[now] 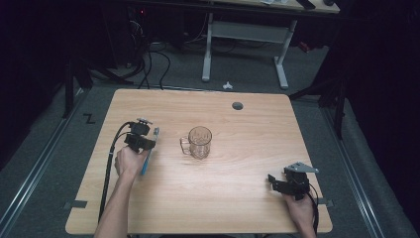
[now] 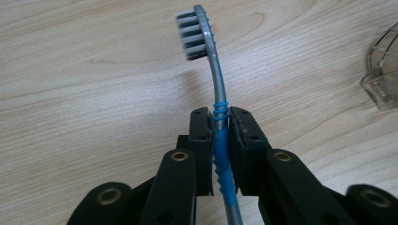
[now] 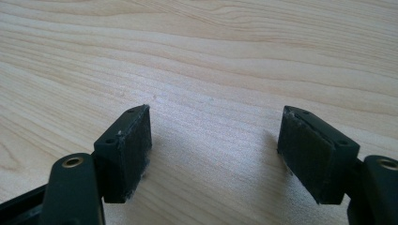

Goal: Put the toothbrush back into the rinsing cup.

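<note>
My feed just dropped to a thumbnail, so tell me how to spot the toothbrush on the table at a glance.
On the light wooden table, look left of the clear glass mug at its centre. There the left claw is shut on the blue-and-grey plastic toothbrush, gripping its blue ribbed handle. It is the one thin, stick-like thing there, with grey bristles pointing away from the person.

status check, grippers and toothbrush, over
Left gripper shut on toothbrush. Right gripper open, empty, on table. Glass mug stands apart, nothing between.

The toothbrush (image 2: 220, 140), blue-gripped with a grey neck and bristles, was clamped mid-handle, head raised over the counter (image 2: 94, 93)
</note>
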